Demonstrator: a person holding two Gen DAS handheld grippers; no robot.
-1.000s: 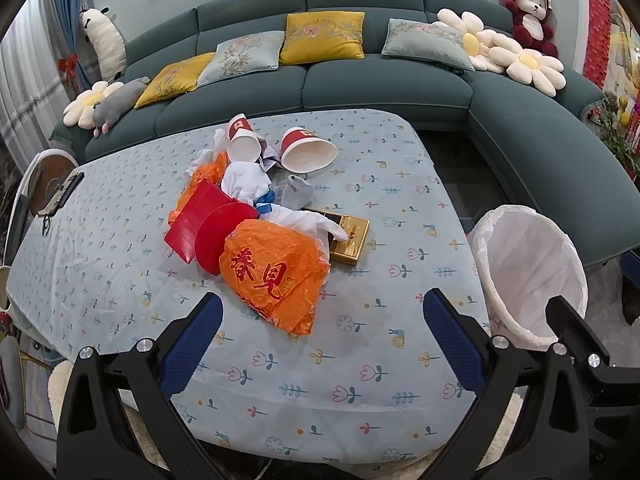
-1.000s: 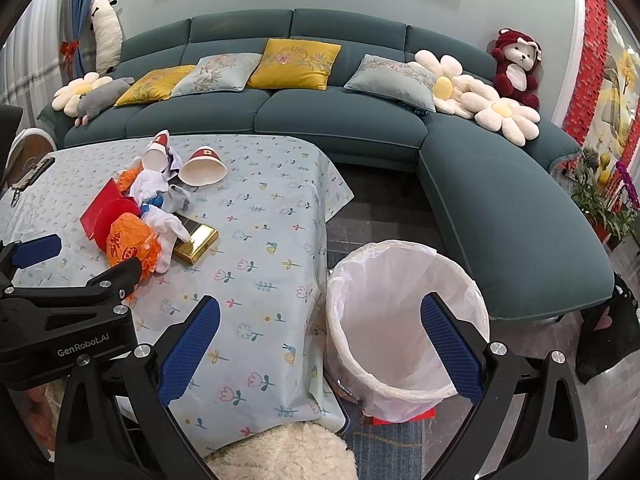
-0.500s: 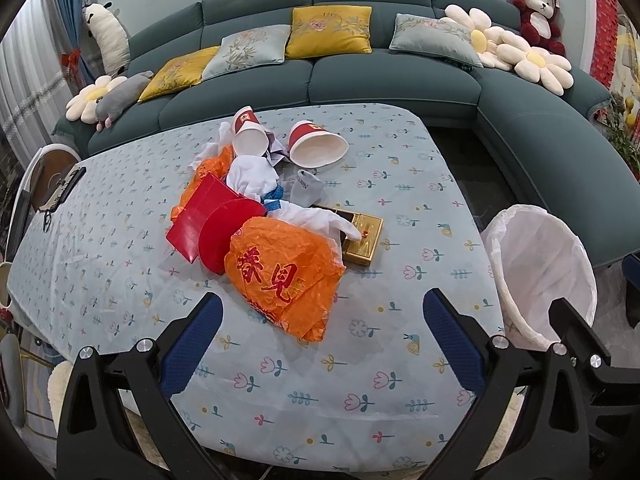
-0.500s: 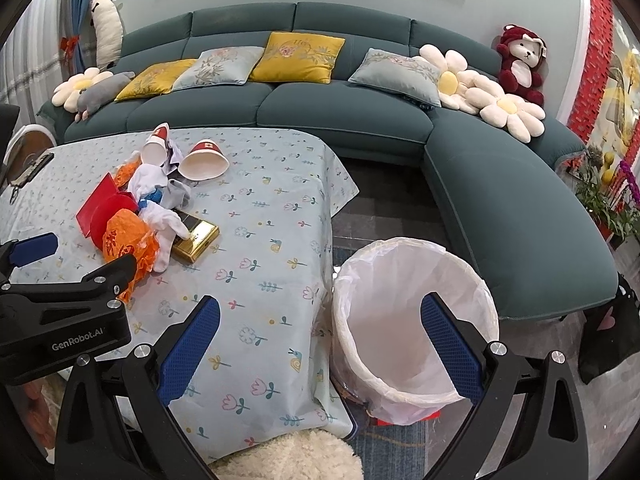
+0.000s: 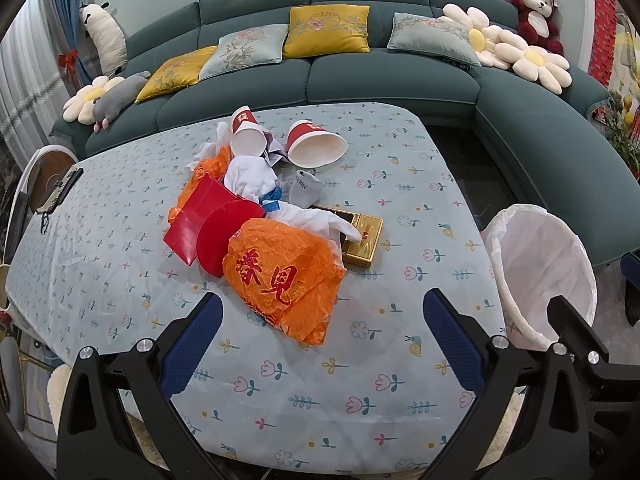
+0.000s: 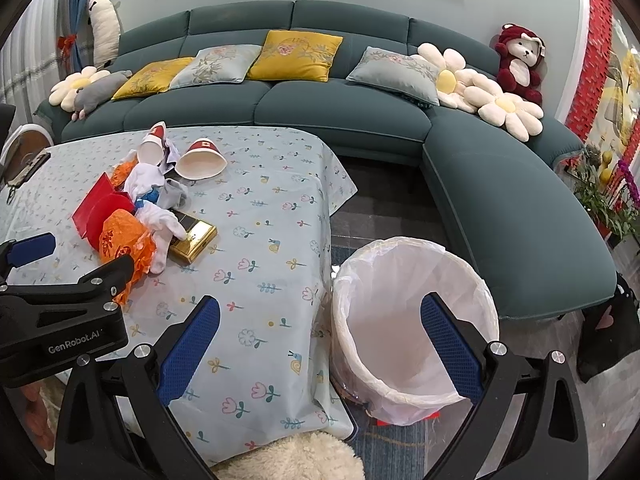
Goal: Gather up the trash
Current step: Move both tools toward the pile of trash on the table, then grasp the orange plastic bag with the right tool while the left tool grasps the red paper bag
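Ahead of spread jaws, orange bag (image 5: 286, 276)

Two paper cups (image 5: 248, 136) (image 5: 316, 148), one orange bag (image 5: 280, 276), two red envelopes (image 5: 196, 216) (image 5: 224, 236), one gold box (image 5: 364, 238), one lined bin (image 6: 412, 320), two tools (image 5: 320, 344) (image 6: 320, 344).

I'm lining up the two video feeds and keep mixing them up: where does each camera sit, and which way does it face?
Left wrist: rides the left gripper, facing the table's trash pile around the orange plastic bag; its own open blue-padded fingers frame the view.
Right wrist: rides the right gripper, facing the table edge and white-lined trash bin; its open fingers show, with the left gripper at left.
Shared: bag, bin, gold box, teal sofa.
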